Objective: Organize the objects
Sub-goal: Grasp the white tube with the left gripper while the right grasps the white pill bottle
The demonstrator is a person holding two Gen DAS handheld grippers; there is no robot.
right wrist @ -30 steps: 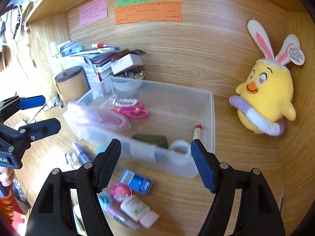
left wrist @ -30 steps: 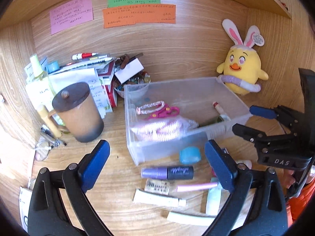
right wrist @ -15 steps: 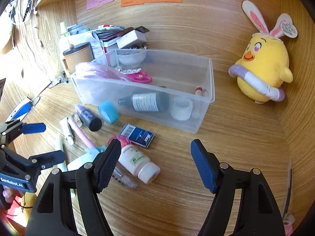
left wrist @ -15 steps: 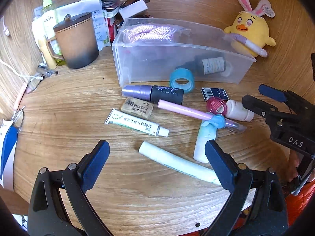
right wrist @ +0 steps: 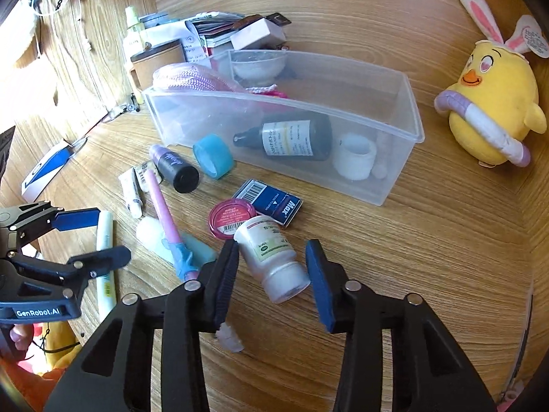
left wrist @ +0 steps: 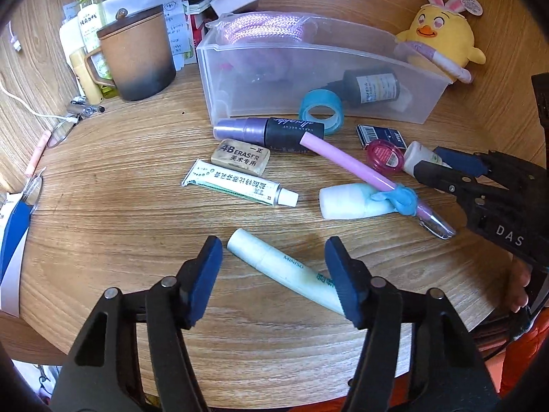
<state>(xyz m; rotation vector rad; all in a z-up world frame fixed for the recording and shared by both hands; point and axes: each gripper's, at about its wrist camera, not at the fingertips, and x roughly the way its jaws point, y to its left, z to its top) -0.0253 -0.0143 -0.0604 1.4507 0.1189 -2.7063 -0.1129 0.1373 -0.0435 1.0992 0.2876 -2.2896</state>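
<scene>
A pale green tube [left wrist: 274, 264] lies on the wooden desk between the fingers of my left gripper [left wrist: 274, 274]. Its jaws are closing, with a gap still showing at the left pad. A white bottle with a green label [right wrist: 271, 257] lies on its side between the fingers of my right gripper [right wrist: 272, 267]. These jaws are closing too, and the right pad stands just clear of the cap. The clear plastic bin [left wrist: 374, 51] behind holds a pink rope, a dark bottle [right wrist: 295, 137] and a white tape roll.
Loose on the desk are a purple-black tube [left wrist: 271, 132], an eraser [left wrist: 242, 156], an ointment tube [left wrist: 236, 187], a pink pen [left wrist: 346, 163], blue tape [left wrist: 320, 110], a pink tin [right wrist: 231, 218] and a blue box [right wrist: 271, 202]. A brown mug [left wrist: 137, 55] stands left, a yellow plush [right wrist: 490, 103] right.
Both grippers sank toward the desk and their jaws narrowed. The left now straddles the pale green tube, the right the white bottle.
</scene>
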